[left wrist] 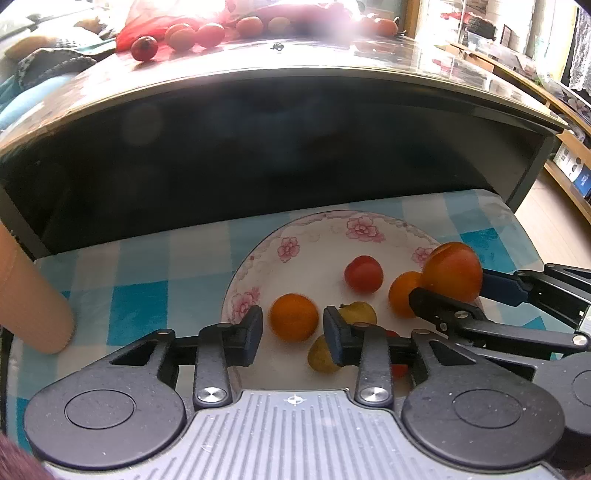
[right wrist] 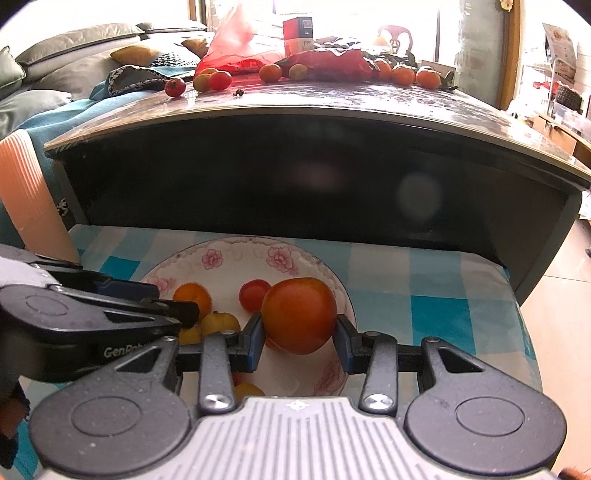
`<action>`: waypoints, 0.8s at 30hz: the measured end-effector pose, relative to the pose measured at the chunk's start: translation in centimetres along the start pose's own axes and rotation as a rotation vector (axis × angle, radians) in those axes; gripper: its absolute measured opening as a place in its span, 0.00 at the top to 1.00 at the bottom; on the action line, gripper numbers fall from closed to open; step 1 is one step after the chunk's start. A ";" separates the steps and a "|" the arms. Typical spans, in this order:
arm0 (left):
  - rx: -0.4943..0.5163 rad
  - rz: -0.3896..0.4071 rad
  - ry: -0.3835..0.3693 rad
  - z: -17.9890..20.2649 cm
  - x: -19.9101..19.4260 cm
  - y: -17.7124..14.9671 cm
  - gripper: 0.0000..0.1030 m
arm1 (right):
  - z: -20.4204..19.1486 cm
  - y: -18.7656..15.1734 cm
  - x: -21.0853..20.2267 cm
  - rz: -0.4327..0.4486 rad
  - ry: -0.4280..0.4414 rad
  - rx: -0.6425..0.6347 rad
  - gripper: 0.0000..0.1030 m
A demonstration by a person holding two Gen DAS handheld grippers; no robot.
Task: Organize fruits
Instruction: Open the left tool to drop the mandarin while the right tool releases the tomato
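A floral plate (left wrist: 314, 229) (right wrist: 236, 247) lies on a blue checked cloth and holds several small fruits: an orange one (left wrist: 293, 316) (right wrist: 192, 295), a red one (left wrist: 364, 274) (right wrist: 254, 293) and yellow ones (left wrist: 358, 313) (right wrist: 219, 322). My right gripper (right wrist: 300, 334) (left wrist: 448, 295) is shut on a large orange-red tomato (right wrist: 300, 314) (left wrist: 453, 271), held just above the plate's right side. My left gripper (left wrist: 293, 336) (right wrist: 177, 308) is open and empty, low over the plate with the orange fruit between its fingers.
A dark table (left wrist: 295, 74) (right wrist: 314, 99) stands behind, bearing more fruits (left wrist: 192, 35) (right wrist: 218, 79) and red bags (right wrist: 325, 59). A peach-coloured ribbed post (left wrist: 29, 295) (right wrist: 29, 199) stands at the cloth's left. Sofa cushions (right wrist: 74, 55) lie at far left.
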State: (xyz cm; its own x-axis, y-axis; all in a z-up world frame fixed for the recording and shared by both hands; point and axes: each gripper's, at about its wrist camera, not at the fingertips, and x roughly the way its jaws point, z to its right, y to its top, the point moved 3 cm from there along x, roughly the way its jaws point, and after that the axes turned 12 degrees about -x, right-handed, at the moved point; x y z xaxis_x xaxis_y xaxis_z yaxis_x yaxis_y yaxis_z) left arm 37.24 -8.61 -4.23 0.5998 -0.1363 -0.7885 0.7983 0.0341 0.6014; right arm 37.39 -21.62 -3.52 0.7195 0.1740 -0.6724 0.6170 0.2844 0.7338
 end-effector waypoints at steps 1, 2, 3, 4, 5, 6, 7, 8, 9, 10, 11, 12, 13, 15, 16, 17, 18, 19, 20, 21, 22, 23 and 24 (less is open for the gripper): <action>-0.001 0.002 0.003 0.0 0.0 0.0 0.55 | 0.0 0.0 0.0 0.001 0.000 0.001 0.48; -0.002 0.002 0.004 -0.1 0.0 0.0 0.54 | 0.0 0.0 0.0 0.002 0.001 0.003 0.48; -0.003 0.003 0.005 -0.1 0.0 0.0 0.54 | 0.0 0.0 0.0 0.002 0.001 0.004 0.48; -0.004 0.003 0.006 -0.1 0.0 0.0 0.53 | 0.0 0.0 -0.1 0.001 0.001 0.006 0.48; -0.004 0.004 0.007 -0.1 0.0 0.0 0.53 | 0.0 0.0 -0.1 0.001 0.001 0.007 0.48; -0.005 0.004 0.007 -0.2 0.0 0.0 0.52 | 0.0 0.1 -0.1 0.000 0.002 0.008 0.48; -0.006 0.005 0.008 -0.2 0.0 0.0 0.51 | 0.0 0.1 -0.1 -0.002 0.004 0.010 0.48; -0.007 0.006 0.009 -0.3 0.0 0.1 0.51 | 0.0 0.1 -0.1 -0.003 0.005 0.013 0.48; -0.007 0.007 0.009 -0.3 -0.1 0.1 0.51 | 0.1 0.1 -0.1 -0.003 0.007 0.018 0.48; -0.008 0.010 0.011 -0.4 -0.1 0.1 0.49 | 0.1 0.1 -0.1 -0.004 0.012 0.023 0.48; -0.009 0.013 0.012 -0.4 -0.1 0.2 0.48 | 0.2 0.1 -0.1 -0.004 0.015 0.028 0.48; -0.009 0.016 0.013 -0.5 -0.2 0.3 0.48 | 0.2 0.1 -0.1 -0.003 0.018 0.033 0.48; -0.010 0.019 0.013 -0.6 -0.3 0.3 0.47 | 0.2 0.2 -0.1 -0.001 0.022 0.037 0.48; -0.013 0.025 0.013 -0.6 -0.4 0.4 0.45 | 0.2 0.2 -0.2 0.002 0.027 0.044 0.48; -0.015 0.028 0.012 -0.7 -0.6 0.5 0.43 | 0.3 0.3 -0.3 0.004 0.027 0.046 0.47; -0.019 0.031 0.009 -0.8 -0.7 0.5 0.43 | 0.3 0.3 -0.4 0.008 0.025 0.047 0.47; -0.023 0.034 0.005 -0.8 -0.8 0.6 0.43 | 0.3 0.4 -0.5 0.013 0.022 0.046 0.45; -0.025 0.037 0.003 -0.9 -1.0 0.6 0.42 | 0.4 0.4 -0.6 0.016 0.019 0.046 0.42; -0.027 0.042 0.002 -0.9 -1.2 0.6 0.42 | 0.5 0.5 -0.7 0.018 0.017 0.049 0.41; -0.030 0.045 0.000 -1.0 -1.3 0.6 0.42 | 0.6 0.5 -0.8 0.022 0.017 0.054 0.40; -0.031 0.047 -0.001 -1.0 -1.4 0.7 0.41 | 0.7 0.6 -0.9 0.026 0.024 0.061 0.40; -0.033 0.049 -0.002 -1.0 -1.5 0.7 0.41 | 0.7 0.6 -0.9 0.027 0.031 0.068 0.40; -0.035 0.052 -0.002 -1.0 -1.6 0.7 0.41 | 0.8 0.6 -1.0 0.028 0.037 0.074 0.39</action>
State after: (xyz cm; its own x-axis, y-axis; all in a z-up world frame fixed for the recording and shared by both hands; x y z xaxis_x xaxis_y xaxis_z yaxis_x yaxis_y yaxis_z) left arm 36.95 -7.33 -2.68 0.6404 -0.1353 -0.7560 0.7675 0.0754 0.6366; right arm 37.31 -22.33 -2.32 0.7254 0.2159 -0.6536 0.6195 0.2092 0.7566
